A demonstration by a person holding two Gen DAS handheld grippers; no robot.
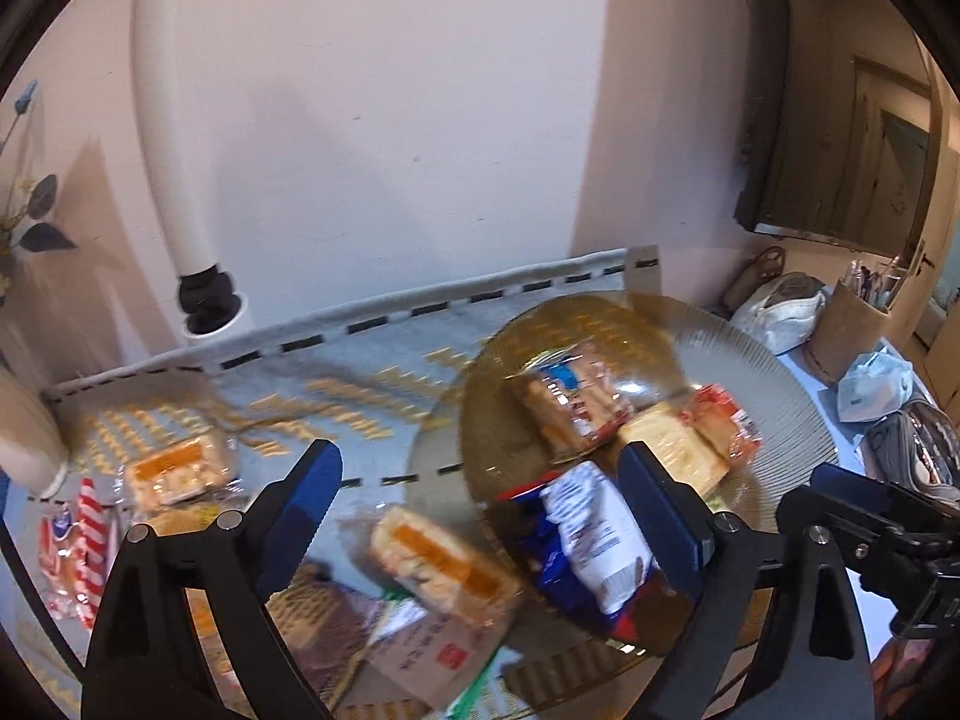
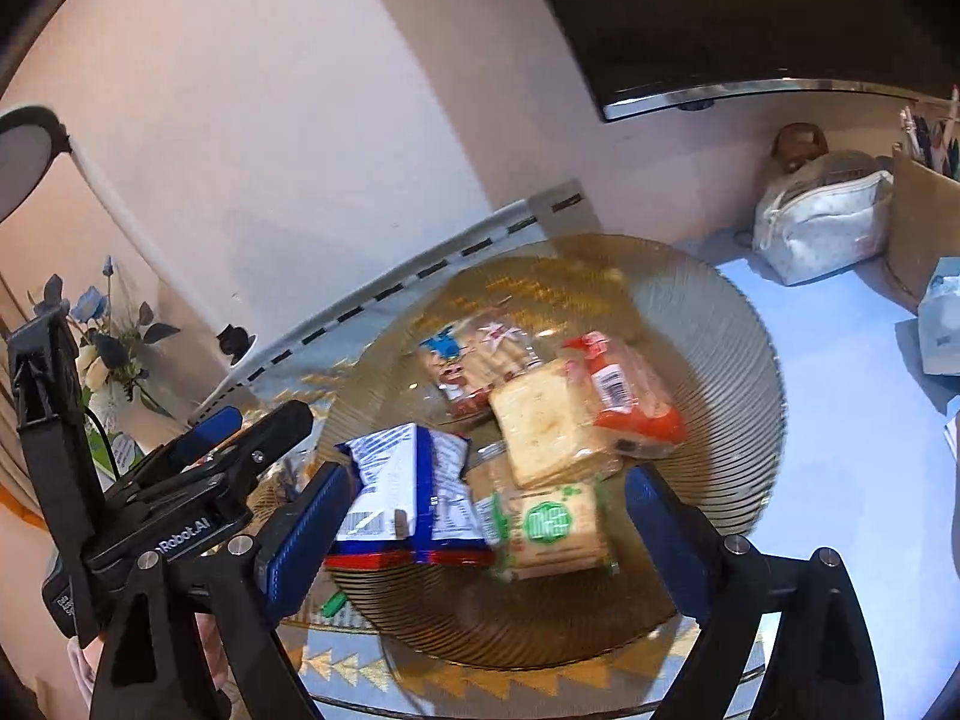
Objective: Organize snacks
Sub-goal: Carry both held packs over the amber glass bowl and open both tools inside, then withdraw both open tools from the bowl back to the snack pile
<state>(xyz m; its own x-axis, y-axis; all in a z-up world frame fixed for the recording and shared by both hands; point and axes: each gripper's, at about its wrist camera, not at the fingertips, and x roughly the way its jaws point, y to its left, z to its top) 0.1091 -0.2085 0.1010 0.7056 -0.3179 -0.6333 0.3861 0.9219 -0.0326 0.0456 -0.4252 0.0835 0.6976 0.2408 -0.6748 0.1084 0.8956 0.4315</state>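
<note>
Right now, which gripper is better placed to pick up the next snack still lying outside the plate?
Probably the left gripper: its open jaws frame the orange packet lying on the mat. The right gripper hovers over the plate.

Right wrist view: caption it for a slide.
Open right gripper over an amber glass plate holding a blue-and-white snack bag and wrapped crackers.

A lived-in home room: a pale pink wall (image 1: 390,120) behind a desk (image 2: 840,372) spread with a woven grey-and-gold runner (image 1: 360,360). At its far right corner sit a white zipped pouch (image 2: 822,216) and cardboard pen holder (image 1: 846,324); blue artificial flowers (image 2: 102,324) stand left.
</note>
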